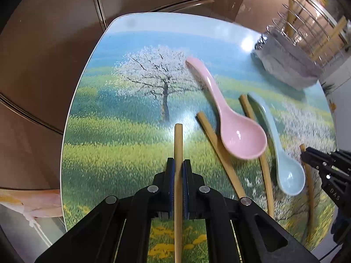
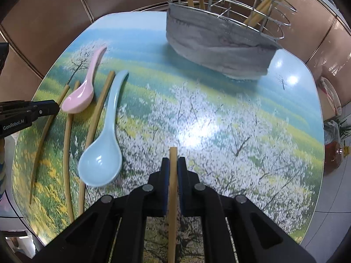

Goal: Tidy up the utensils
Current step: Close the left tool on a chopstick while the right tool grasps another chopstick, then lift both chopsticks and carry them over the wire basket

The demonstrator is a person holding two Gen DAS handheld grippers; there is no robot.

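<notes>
Both grippers, left (image 1: 178,164) and right (image 2: 173,162), pinched one chopstick (image 1: 178,144) (image 2: 172,175) each; only the right view showed the wire rack (image 2: 230,6) fully

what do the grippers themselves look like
Both are matte black plastic linkage frames with round silver pivot pins and blue pads inside the fingers. The left gripper carries white "GenRobot.AI" lettering on its side; the right gripper shows white letters reading "DAS". No sleeves visible.
</notes>
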